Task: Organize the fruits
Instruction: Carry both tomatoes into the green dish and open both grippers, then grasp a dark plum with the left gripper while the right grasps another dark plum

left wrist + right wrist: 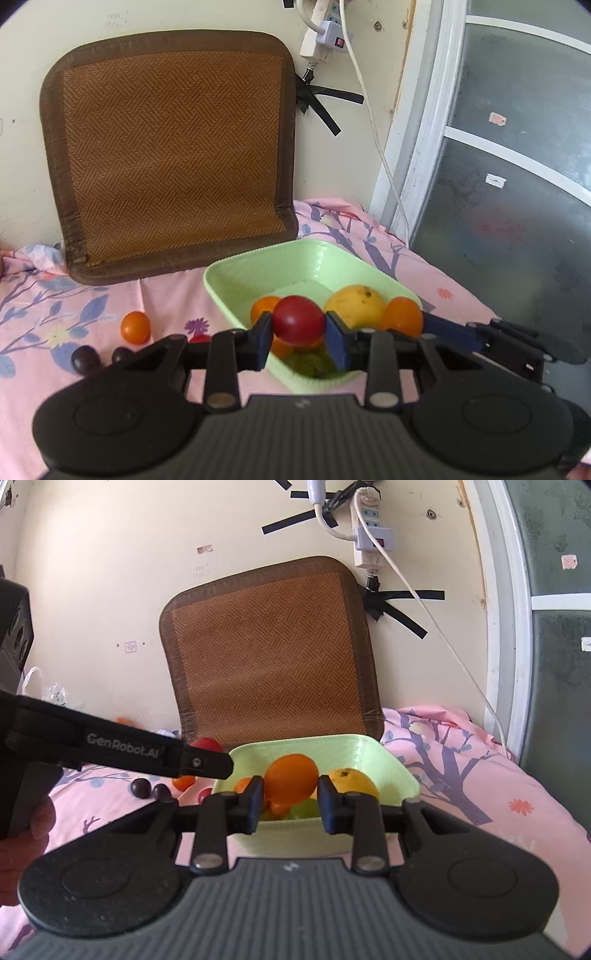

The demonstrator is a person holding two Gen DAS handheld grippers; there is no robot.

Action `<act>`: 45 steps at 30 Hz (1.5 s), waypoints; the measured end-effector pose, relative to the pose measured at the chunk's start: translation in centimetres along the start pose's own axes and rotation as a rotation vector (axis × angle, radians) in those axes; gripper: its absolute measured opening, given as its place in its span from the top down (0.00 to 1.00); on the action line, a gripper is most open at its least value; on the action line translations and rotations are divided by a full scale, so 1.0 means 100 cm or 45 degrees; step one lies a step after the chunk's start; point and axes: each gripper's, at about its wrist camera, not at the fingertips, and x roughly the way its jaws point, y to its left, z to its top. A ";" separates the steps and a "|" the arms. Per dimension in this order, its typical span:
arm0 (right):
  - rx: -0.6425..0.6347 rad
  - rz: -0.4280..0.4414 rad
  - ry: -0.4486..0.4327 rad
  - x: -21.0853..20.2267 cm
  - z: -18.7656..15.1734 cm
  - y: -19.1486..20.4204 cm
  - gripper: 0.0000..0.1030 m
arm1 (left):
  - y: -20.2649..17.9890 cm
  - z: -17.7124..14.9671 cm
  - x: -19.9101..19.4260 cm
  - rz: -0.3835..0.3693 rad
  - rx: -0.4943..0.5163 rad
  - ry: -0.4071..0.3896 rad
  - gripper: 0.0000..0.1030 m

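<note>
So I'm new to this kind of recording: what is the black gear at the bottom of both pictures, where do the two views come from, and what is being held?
There is no robot arm. A person holds a two-finger gripper in each hand, and a fisheye camera on each looks forward along its fingers, so the black gear is the gripper itself.

In the left wrist view, the left gripper is shut on a red tomato. In the right wrist view, the right gripper is shut on an orange tomato.

Both are held over a green tray that already holds fruit, including a yellow fruit. Another orange fruit and two dark grapes lie on the pink floral cloth.
</note>
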 end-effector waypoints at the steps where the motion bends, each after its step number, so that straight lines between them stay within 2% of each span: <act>1: -0.010 0.001 0.013 0.006 0.000 -0.002 0.67 | -0.001 0.004 0.010 0.005 -0.004 0.006 0.70; 7: -0.075 -0.009 0.034 0.027 -0.001 0.001 0.66 | 0.008 0.015 0.059 0.012 -0.051 0.061 0.70; 11: -0.083 -0.051 -0.014 0.025 0.000 0.003 0.54 | 0.008 0.018 0.067 0.033 -0.057 0.059 0.54; 12: -0.079 -0.060 -0.029 0.022 0.001 0.003 0.54 | 0.008 0.018 0.063 0.038 -0.056 0.044 0.50; 19: 0.034 -0.088 -0.100 -0.007 -0.004 0.008 0.54 | 0.019 0.013 0.002 0.075 -0.076 -0.103 0.44; 25: 0.044 -0.049 -0.111 -0.025 -0.016 0.035 0.54 | 0.047 -0.019 -0.041 0.205 -0.091 -0.171 0.43; 31: 0.019 0.017 -0.043 -0.016 -0.017 0.067 0.54 | 0.090 -0.049 -0.053 0.366 -0.130 -0.175 0.43; 35: 0.009 0.031 0.005 -0.003 -0.015 0.083 0.54 | 0.112 -0.059 -0.055 0.395 -0.190 -0.197 0.43; 38: -0.006 0.032 0.032 0.006 -0.015 0.092 0.54 | 0.117 -0.065 -0.051 0.453 -0.151 -0.200 0.43; 45: -0.004 0.024 0.100 0.024 -0.021 0.101 0.54 | 0.126 -0.066 -0.055 0.401 -0.224 -0.194 0.43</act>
